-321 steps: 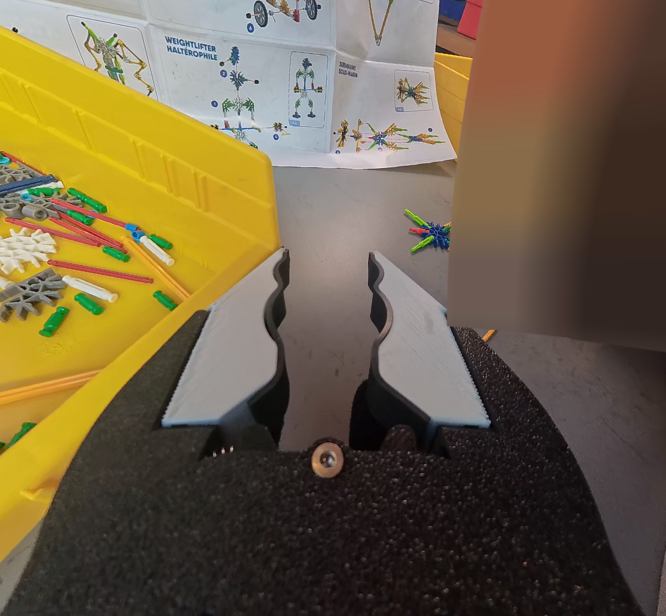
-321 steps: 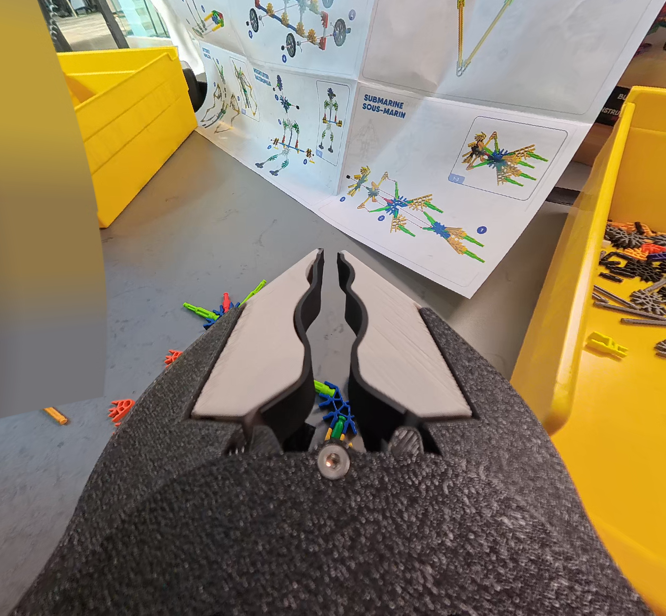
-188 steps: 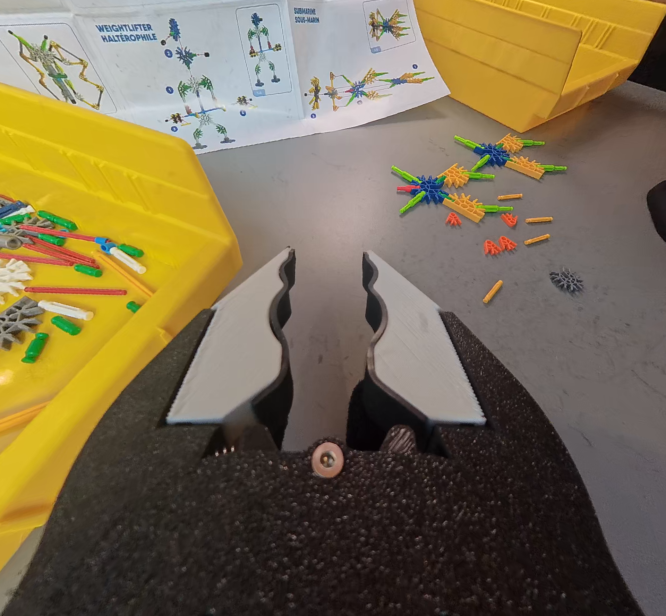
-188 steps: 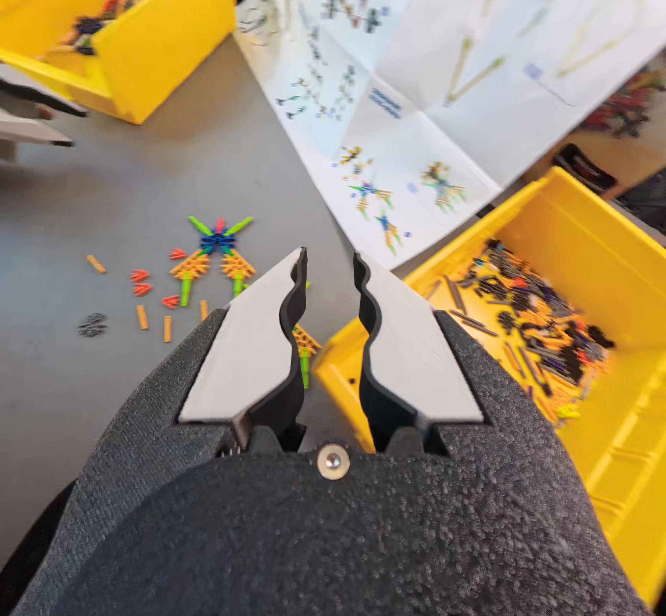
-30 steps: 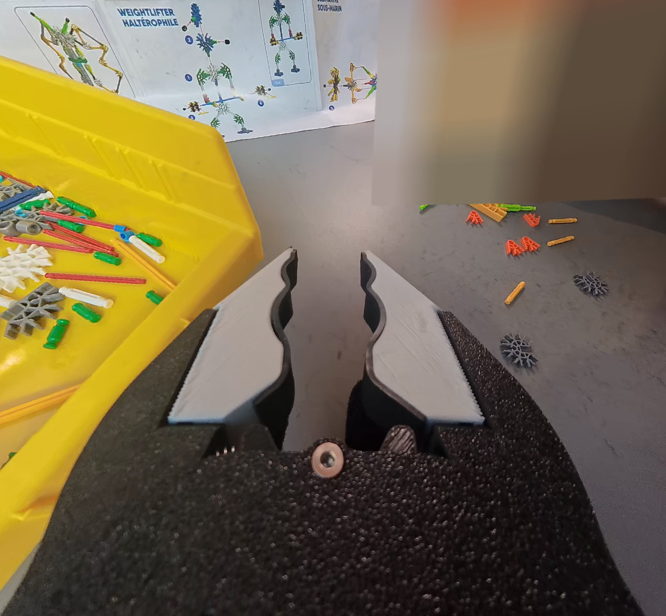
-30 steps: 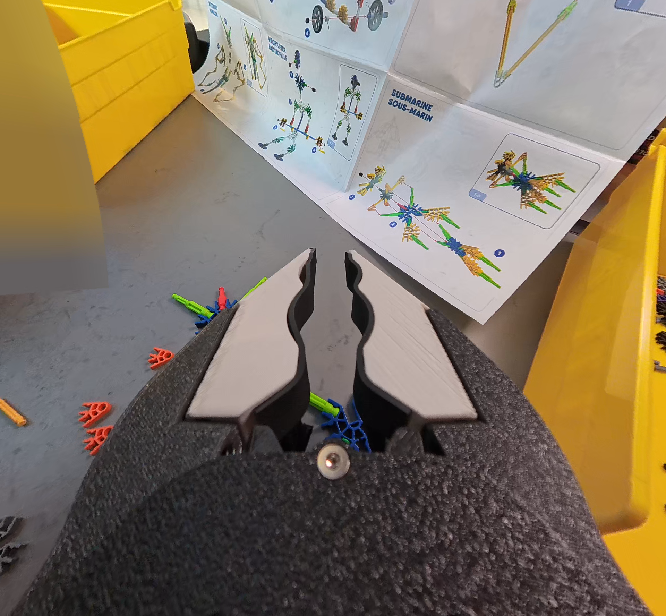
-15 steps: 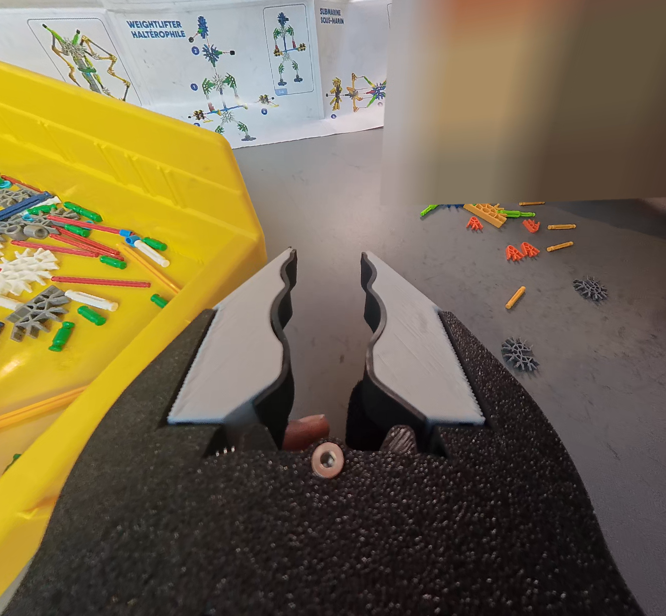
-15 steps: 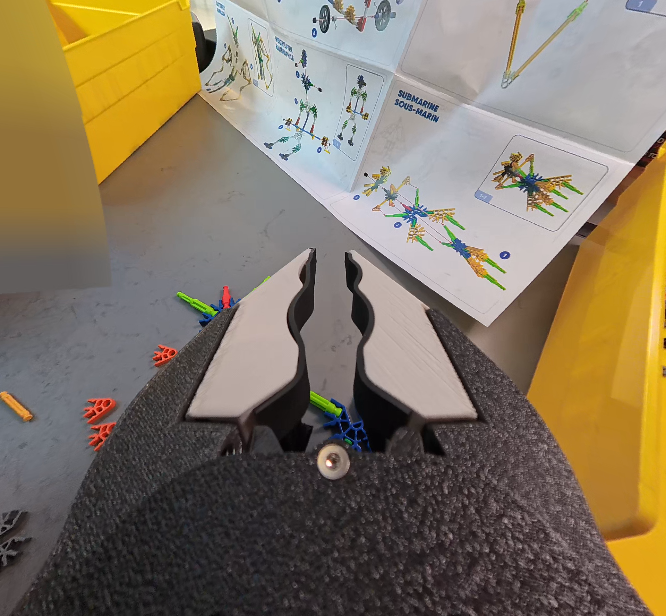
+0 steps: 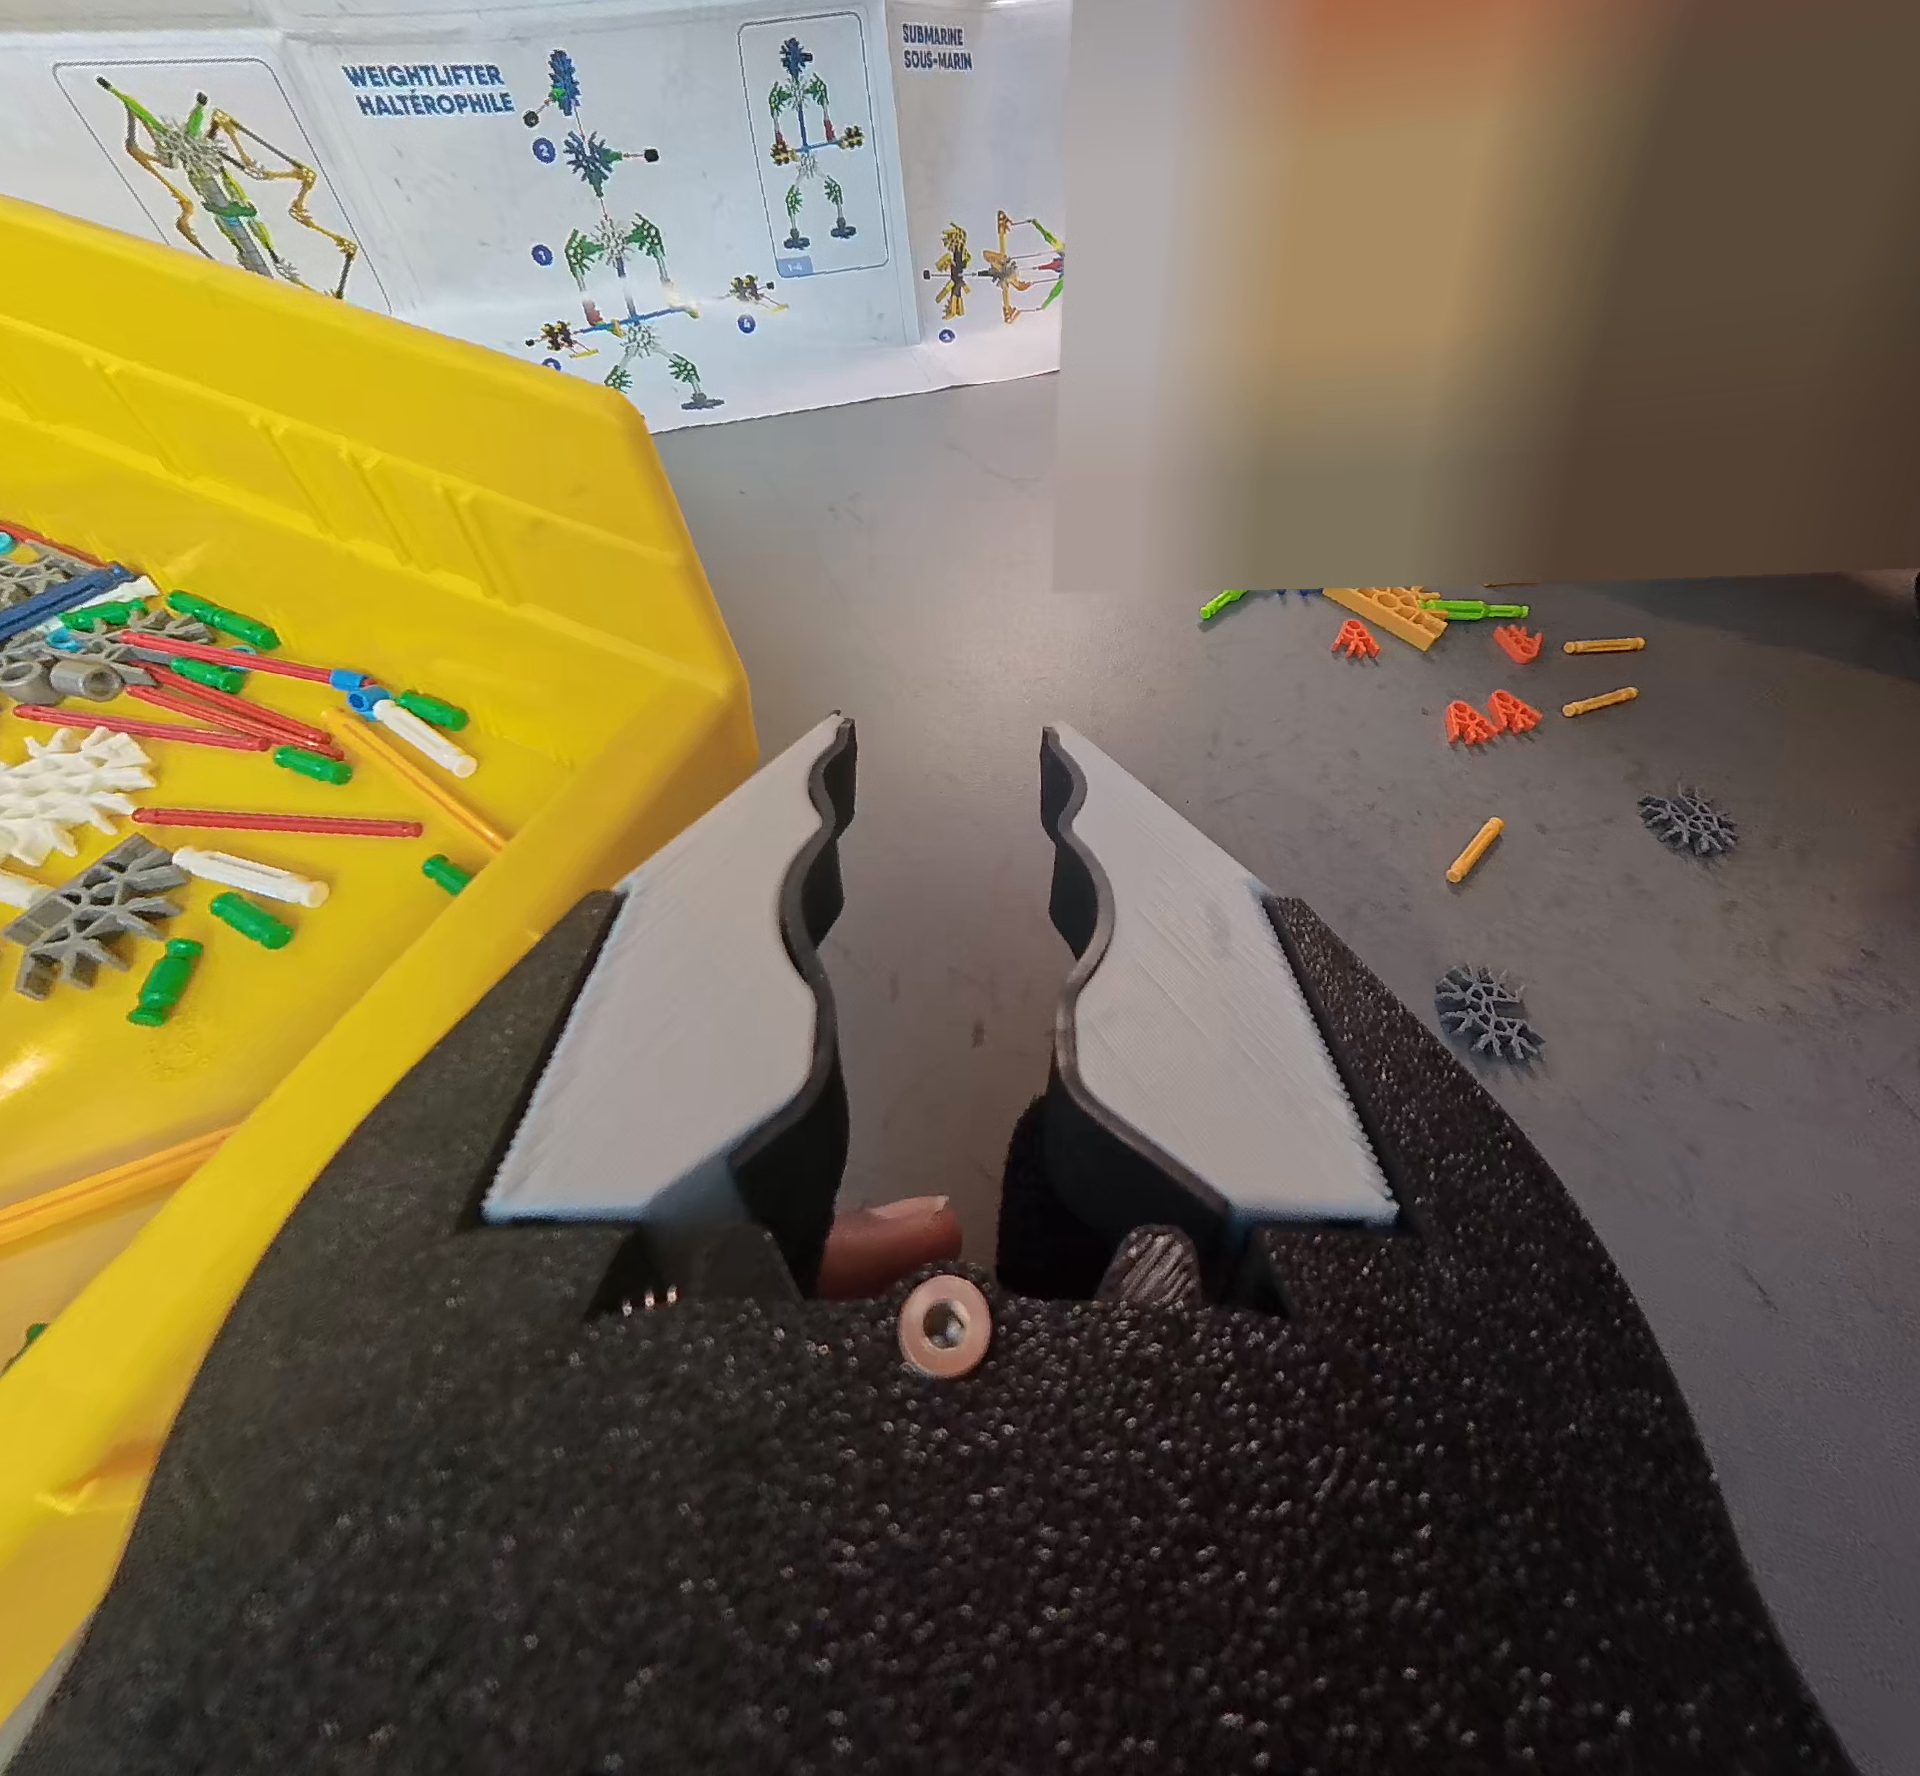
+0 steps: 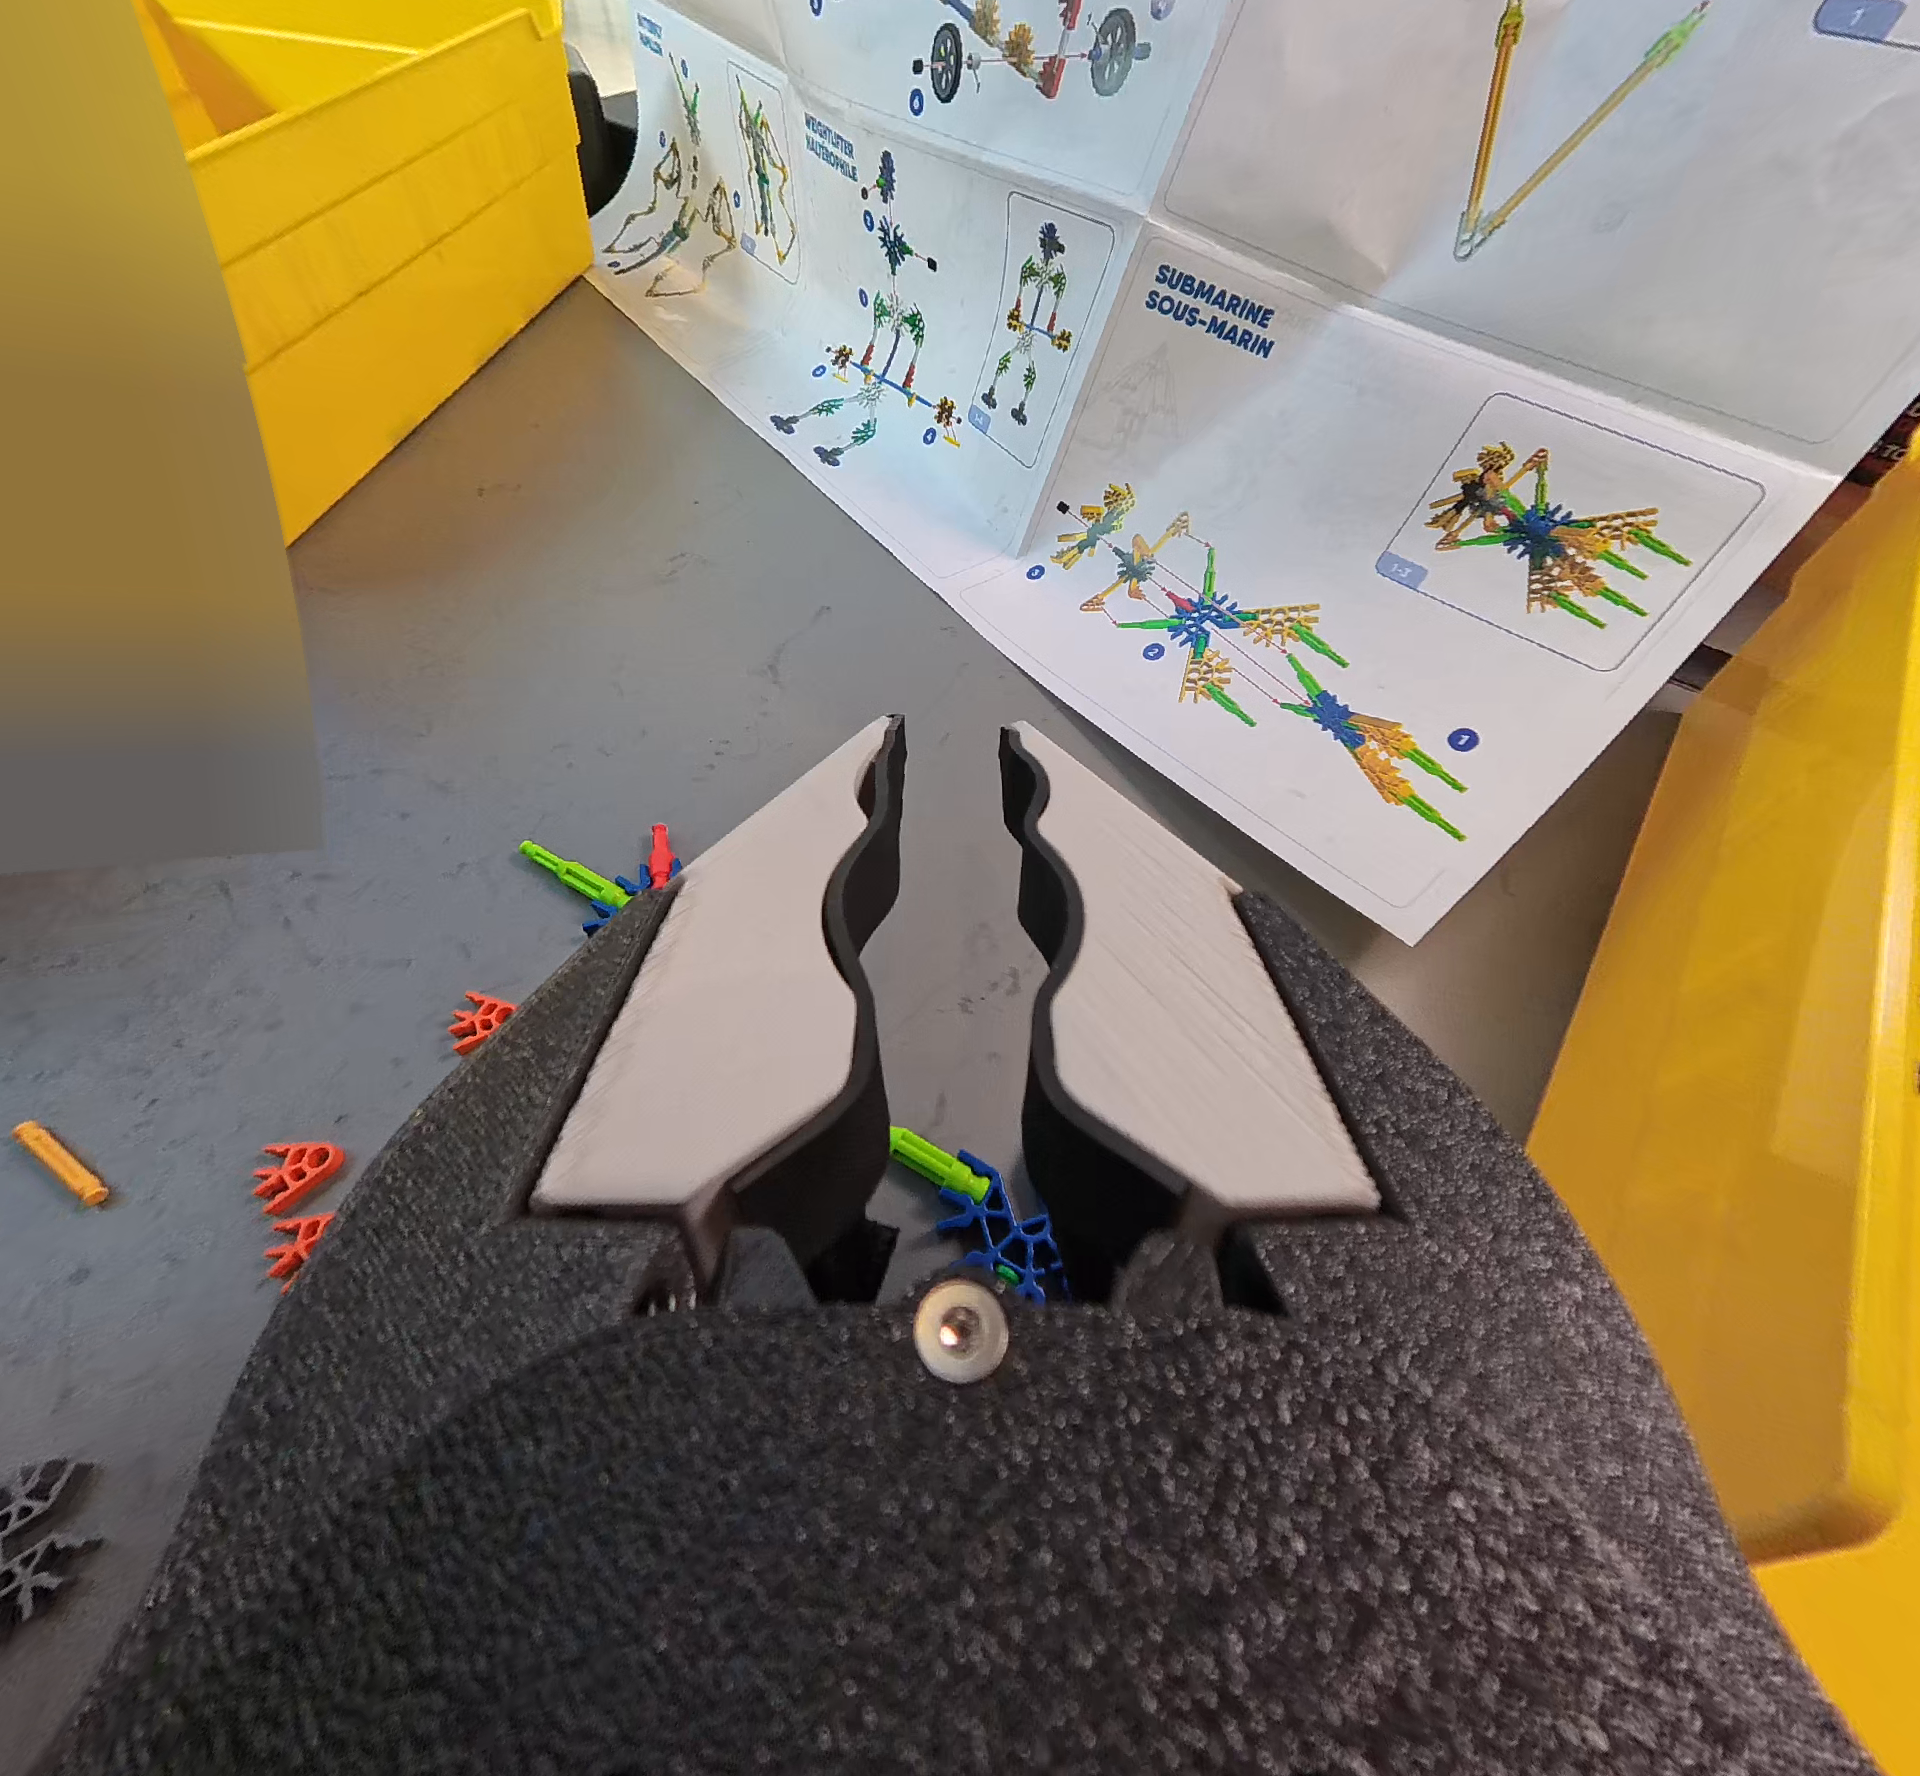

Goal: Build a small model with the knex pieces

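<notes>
A grey bench (image 9: 935, 531) carries a folded instruction sheet (image 10: 1351, 324) at the far side and yellow bins (image 9: 364, 479) of rods and connectors. The left tool (image 9: 948, 750) hovers empty over bare bench just right of the near bin, jaws parted, and a fingertip (image 9: 894, 1243) now shows at their base where none showed a second ago. The right tool (image 10: 951, 739), jaws slightly apart and gripping nothing, hangs above a blue-and-green connector piece (image 10: 977, 1207), barely shifted, with orange clips (image 10: 296, 1176) lying left.
</notes>
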Demonstrator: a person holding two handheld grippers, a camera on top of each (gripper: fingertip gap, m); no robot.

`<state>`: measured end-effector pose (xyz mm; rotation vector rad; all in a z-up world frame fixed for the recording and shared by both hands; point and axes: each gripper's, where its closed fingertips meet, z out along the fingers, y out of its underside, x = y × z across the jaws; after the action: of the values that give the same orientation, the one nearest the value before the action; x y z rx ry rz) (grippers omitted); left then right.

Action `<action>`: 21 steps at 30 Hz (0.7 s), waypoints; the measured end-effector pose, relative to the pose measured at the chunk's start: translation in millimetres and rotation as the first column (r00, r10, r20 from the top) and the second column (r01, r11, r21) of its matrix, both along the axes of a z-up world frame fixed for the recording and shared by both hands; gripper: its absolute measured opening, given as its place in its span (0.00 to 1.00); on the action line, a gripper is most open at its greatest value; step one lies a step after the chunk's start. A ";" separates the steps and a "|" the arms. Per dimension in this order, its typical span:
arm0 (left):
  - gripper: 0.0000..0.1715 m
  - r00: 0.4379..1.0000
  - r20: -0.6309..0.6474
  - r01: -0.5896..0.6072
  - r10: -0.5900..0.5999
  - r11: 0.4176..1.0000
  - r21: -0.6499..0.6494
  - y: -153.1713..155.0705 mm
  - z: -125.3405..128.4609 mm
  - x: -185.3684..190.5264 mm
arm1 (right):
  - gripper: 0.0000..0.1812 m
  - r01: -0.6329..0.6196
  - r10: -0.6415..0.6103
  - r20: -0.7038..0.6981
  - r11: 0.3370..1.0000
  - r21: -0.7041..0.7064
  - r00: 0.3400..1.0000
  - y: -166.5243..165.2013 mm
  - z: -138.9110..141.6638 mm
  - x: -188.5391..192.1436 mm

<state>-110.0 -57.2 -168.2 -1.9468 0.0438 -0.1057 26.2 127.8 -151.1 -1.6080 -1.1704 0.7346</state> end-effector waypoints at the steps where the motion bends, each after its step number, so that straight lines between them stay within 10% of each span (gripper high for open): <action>1: 0.20 1.000 0.000 0.000 0.000 1.000 0.001 -0.1 0.1 0.1 | 0.09 0.000 0.000 0.000 1.000 -0.001 1.000 0.0 0.1 0.1; 21: 0.20 1.000 -0.021 -0.009 0.009 1.000 0.014 0.8 2.4 -1.1 | 0.10 -0.133 0.139 -0.091 0.989 0.070 0.986 -25.2 19.8 -2.6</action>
<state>-111.1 -56.4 -165.8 -1.9340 0.0494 -0.0789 23.6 102.6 -131.3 -1.4353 -1.2303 0.8450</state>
